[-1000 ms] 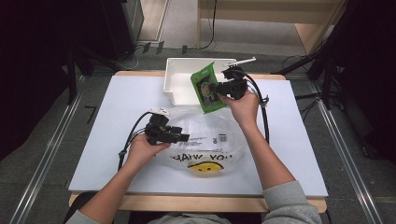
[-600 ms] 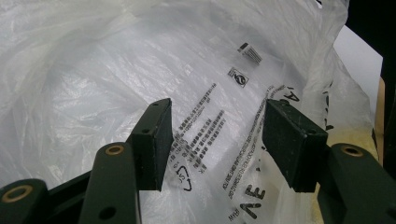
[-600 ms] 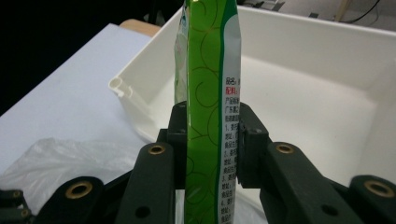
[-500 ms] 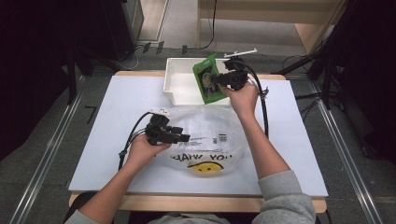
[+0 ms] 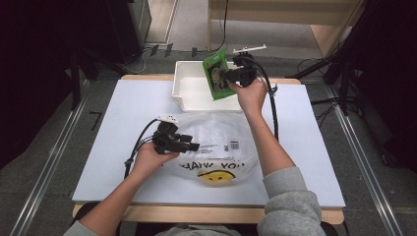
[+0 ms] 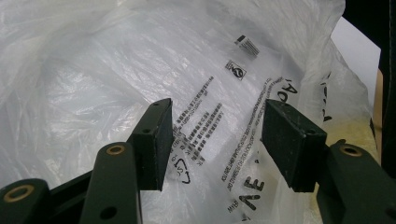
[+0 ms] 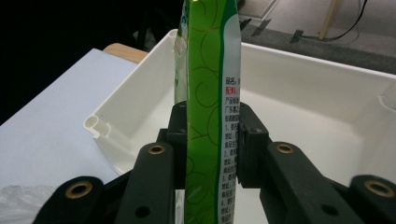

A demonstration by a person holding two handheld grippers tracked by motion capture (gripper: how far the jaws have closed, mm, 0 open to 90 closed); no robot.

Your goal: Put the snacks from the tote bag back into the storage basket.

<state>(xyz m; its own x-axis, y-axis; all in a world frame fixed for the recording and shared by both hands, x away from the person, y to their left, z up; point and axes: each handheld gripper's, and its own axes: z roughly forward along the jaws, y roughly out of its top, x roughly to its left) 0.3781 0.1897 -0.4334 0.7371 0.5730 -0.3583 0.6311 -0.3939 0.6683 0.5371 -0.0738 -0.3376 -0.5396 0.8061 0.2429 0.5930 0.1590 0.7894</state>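
- The right gripper (image 5: 227, 77) is clamped on a green snack packet (image 5: 216, 73), holding it in the air over the white plastic bin (image 5: 183, 87) at the far edge of the table (image 5: 108, 128). In the right gripper view the pads pinch the green snack packet (image 7: 210, 116) across its thin, flat middle.
- Risk: the packet is glossy and slim, so I judge that it could slide or swivel between the pads if the hand tilts or jerks.
- Risk: if the packet drops here, it falls into the bin, or hits the rim and tips onto the table.
- The left gripper (image 5: 192, 146) rests on the clear plastic bag (image 5: 221, 137). Its jaws stand apart and grip nothing, with crinkled film (image 6: 116, 70) just beyond them.
- Risk: with the bag ungripped, its mouth may sag or collapse, and the loose film could catch a corner of the packet.
- The bag bears a yellow smiley print (image 5: 216, 175).
- Cables trail from both grippers; the right one hangs beside the forearm and could snag the bag.
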